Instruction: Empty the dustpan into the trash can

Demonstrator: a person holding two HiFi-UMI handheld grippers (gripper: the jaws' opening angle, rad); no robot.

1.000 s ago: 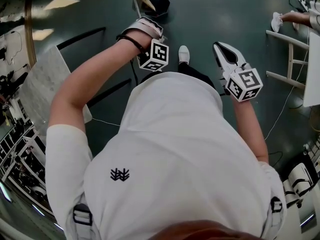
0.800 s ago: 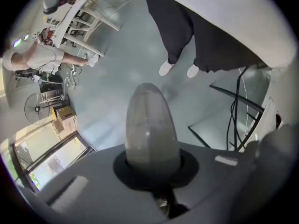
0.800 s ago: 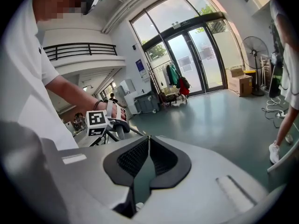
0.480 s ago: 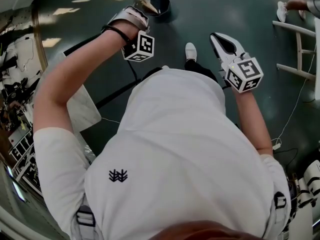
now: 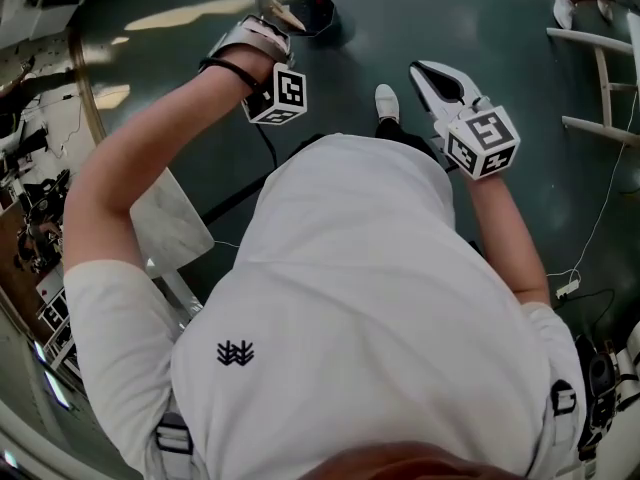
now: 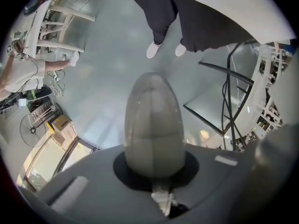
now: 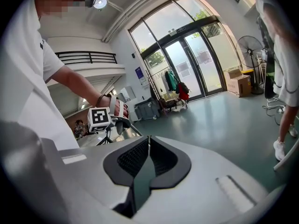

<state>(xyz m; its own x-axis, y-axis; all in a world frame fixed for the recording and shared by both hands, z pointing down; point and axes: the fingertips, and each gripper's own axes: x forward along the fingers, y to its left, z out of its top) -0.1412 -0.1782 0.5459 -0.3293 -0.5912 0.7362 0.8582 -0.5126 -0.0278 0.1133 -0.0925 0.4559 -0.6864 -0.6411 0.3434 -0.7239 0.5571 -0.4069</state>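
Observation:
My left gripper reaches out ahead at the end of a stretched arm and is shut on the grey rounded dustpan handle, which fills the middle of the left gripper view. Beyond the gripper, the dustpan hangs over the dark green floor, dark inside with a tan scrap in it. My right gripper is held out at the right, shut with nothing in it; its black pads meet at the tips. No trash can shows in any view.
A marble-topped table with black legs stands at my left, a black cable beside it. A white chair and another person's foot are at the far right. Glass doors and a fan lie far off.
My left arm has swung left and slightly farther out, carrying the dustpan with it. The right gripper has hardly moved and stays shut.

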